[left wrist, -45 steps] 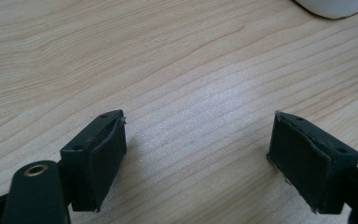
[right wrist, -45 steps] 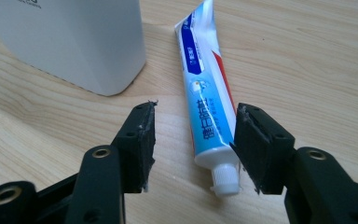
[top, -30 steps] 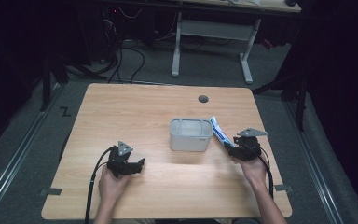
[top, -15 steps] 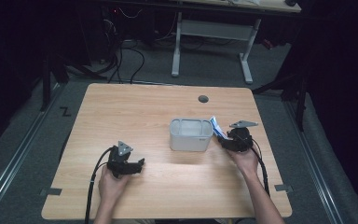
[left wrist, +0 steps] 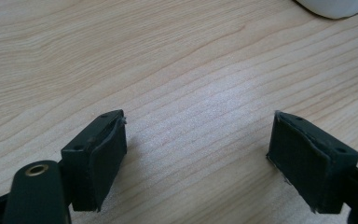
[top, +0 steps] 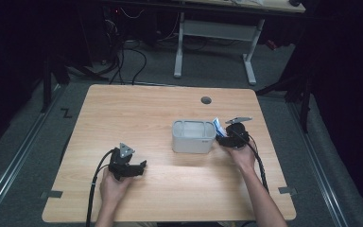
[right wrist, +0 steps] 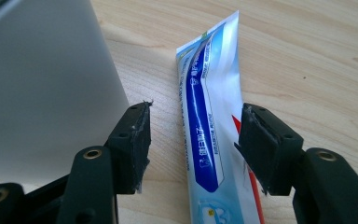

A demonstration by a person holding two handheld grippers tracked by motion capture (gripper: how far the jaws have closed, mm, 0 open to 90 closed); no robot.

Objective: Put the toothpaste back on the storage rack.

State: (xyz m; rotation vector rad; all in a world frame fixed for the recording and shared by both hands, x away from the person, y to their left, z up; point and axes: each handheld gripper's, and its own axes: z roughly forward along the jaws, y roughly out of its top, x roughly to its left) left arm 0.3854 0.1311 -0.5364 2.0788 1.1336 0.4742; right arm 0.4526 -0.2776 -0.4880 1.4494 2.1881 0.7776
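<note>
Toothpaste tube: lies flat on the table between the right gripper's two spread jaws, its flat crimped end pointing away from the gripper; in the high view its tip shows just beyond the gripper, close beside the container's right wall.
Tube look: white and silvery, with a long blue band down its middle and a red wedge near the right-hand jaw.
Tube writing: small white print runs along the blue band, too small to read.
Right gripper: released, jaws apart on either side of the tube, not pressing it.
Right hand: reaches forward past the container's right side, forearm slanting in from the table's near edge.
Container: pale grey, rectangular, open-topped; its wall stands just left of the right gripper's left jaw.
Left gripper: released, jaws wide apart over bare wood, with the container's corner far ahead.
Left hand: rests low near the table's front edge, well apart from the container.
Table: light wood grain.
</note>
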